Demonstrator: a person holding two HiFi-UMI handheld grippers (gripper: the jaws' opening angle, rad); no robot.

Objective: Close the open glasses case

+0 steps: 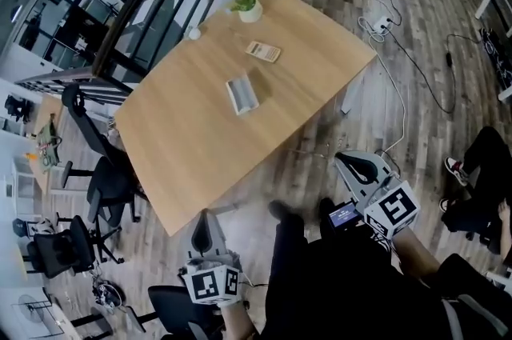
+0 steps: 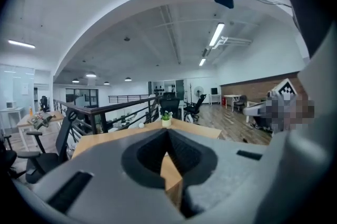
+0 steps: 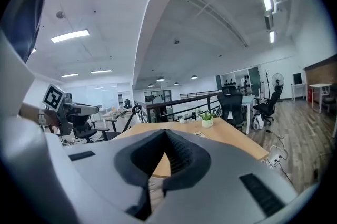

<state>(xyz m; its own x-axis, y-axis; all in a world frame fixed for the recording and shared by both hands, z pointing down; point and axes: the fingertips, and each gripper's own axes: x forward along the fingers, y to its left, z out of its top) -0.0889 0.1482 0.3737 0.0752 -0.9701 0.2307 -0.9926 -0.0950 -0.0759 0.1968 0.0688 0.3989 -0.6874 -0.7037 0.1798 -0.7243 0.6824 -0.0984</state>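
Note:
The open glasses case is grey with a pale lining and lies near the middle of the wooden table. Both grippers hang off the table's near side, well short of the case. My left gripper is low at the left, its jaws together and empty. My right gripper is near the table's right corner, also shut on nothing. In the left gripper view the left gripper faces the table edge, and in the right gripper view the right gripper does the same. Neither gripper view shows the case.
A tan card lies beyond the case, and a small potted plant stands at the far edge beside a small white object. Office chairs stand left of the table. Cables and a power strip lie on the floor at right.

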